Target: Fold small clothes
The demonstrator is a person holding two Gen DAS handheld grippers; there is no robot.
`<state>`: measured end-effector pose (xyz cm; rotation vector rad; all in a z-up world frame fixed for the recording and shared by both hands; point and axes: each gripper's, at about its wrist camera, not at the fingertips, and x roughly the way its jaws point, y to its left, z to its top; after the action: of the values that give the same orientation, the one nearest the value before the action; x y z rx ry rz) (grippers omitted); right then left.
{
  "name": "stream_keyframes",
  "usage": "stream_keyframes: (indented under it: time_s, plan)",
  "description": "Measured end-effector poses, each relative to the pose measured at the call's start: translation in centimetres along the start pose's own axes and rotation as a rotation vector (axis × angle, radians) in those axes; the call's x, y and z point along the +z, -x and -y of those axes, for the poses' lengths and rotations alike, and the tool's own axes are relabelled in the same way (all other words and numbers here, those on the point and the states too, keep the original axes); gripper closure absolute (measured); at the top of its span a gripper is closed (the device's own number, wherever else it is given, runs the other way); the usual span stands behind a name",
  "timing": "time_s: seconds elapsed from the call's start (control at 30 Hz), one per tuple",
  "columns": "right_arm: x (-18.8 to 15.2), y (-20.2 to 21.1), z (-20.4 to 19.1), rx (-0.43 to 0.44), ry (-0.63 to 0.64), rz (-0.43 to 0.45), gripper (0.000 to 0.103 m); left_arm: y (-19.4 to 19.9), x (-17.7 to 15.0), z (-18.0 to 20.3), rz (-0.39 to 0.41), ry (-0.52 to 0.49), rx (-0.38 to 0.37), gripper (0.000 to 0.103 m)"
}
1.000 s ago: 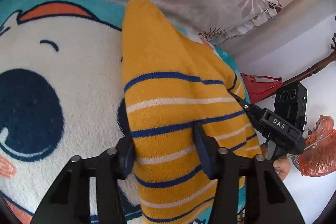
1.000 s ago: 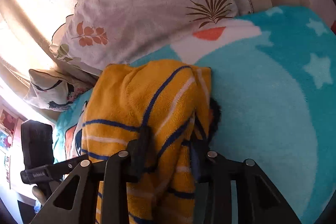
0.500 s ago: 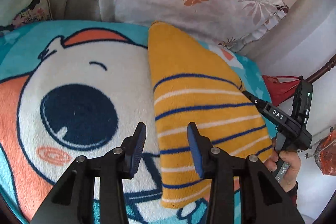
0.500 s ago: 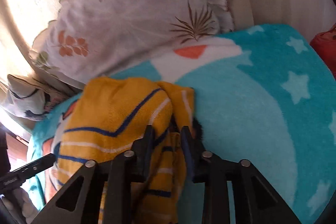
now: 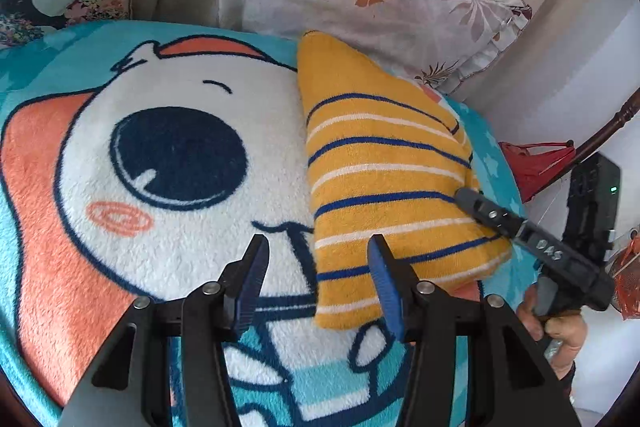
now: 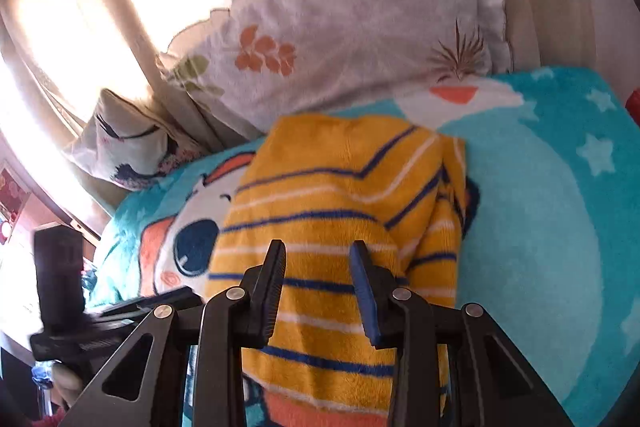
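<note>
Fuzzy yellow striped top [image 5: 384,187] folded on plush cartoon blanket [image 5: 160,163], left gripper [image 5: 316,275] jaws just widened, empty, right gripper [image 6: 318,279] jaws narrowing, empty

The left gripper [image 5: 316,279] points forward and downward, its two black fingers with blue pads [image 5: 382,283] spread apart; the jaws have just been opening, and nothing is pinched between them. The right gripper [image 6: 318,287] also tilts downward, its jaws parted with a narrower gap than the left's; they have just been closing a little, and the pads [image 6: 362,287] do not press on anything. In the left wrist view the right gripper [image 5: 474,203] reaches in from the right side, a hand [image 5: 560,331] wrapped around its handle at the lower right edge. In the right wrist view the other gripper's body shows blurred at the far left.
</note>
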<state>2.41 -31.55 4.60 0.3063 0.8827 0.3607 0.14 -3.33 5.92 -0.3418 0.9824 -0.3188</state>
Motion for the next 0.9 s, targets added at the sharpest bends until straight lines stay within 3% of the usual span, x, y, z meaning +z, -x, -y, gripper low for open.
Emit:
stream_keyframes:
  time_s: [0.2,0.33,0.5,0.6,0.9]
  plan:
    - [-2.0,2.9,-2.9,-0.114,0.084,0.125,0.065,3.9,-1.7,-1.4,0.116,0.011,0.086,0.044]
    - [-3.3,4.5,-5.0,-0.13,0.11,0.178,0.057,5.7,-2.8,-2.5,0.175,0.012,0.169,0.044]
    - [-5.4,4.8,-6.9,-0.145,0.115,0.174,0.054,7.7,-3.6,-4.3,0.242,0.022,0.252,0.034]
    - [-6.5,4.6,-7.6,-0.144,0.101,0.162,0.048,8.2,-4.2,-5.1,0.252,0.024,0.301,0.034]
    - [-8.0,3.3,-9.3,-0.161,0.102,0.121,0.044,9.0,-5.6,-6.2,0.252,0.009,0.331,0.033]
